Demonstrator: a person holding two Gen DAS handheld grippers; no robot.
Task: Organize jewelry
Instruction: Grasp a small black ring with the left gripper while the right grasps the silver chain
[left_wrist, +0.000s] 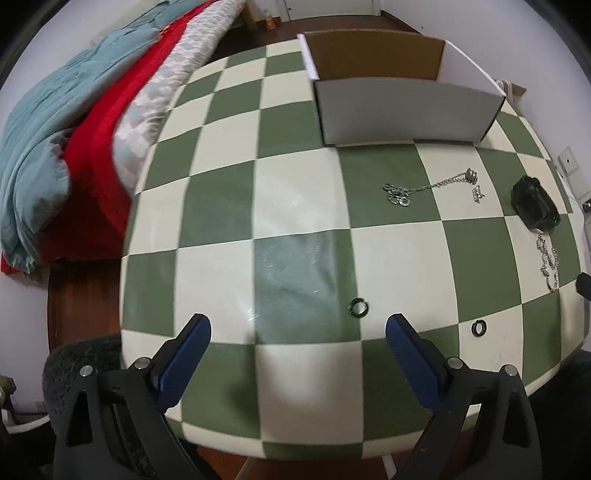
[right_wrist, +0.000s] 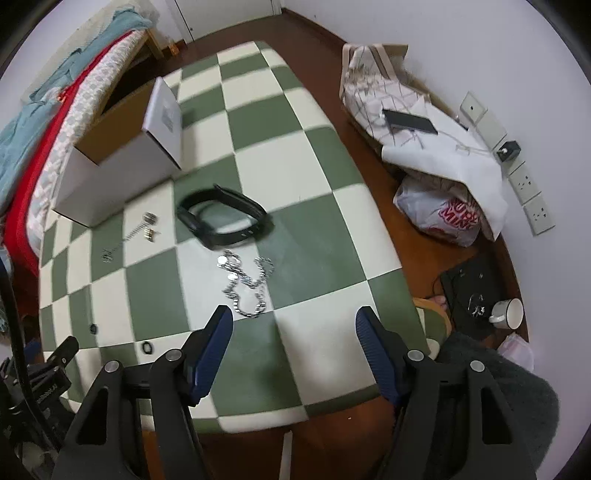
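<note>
A white cardboard box (left_wrist: 406, 110) stands open at the far side of the green-and-cream checked table (left_wrist: 295, 206); it also shows in the right wrist view (right_wrist: 122, 166). Two dark rings (left_wrist: 358, 307) (left_wrist: 479, 327) lie near my left gripper (left_wrist: 298, 328), which is open and empty above the table's near edge. A thin silver chain (left_wrist: 428, 186) with a small clasp piece (left_wrist: 478, 192), a black band (right_wrist: 225, 218) and a chunky silver chain (right_wrist: 245, 284) lie on the table. My right gripper (right_wrist: 293, 321) is open and empty, just short of the chunky chain.
A bed with blue, red and patterned covers (left_wrist: 74, 140) runs along the table's left side. On the floor to the right are bags (right_wrist: 436, 206), a white sheet with a phone (right_wrist: 408, 122), a black case (right_wrist: 472, 291) and a mug (right_wrist: 508, 314). Wall sockets (right_wrist: 524, 181) sit low on the wall.
</note>
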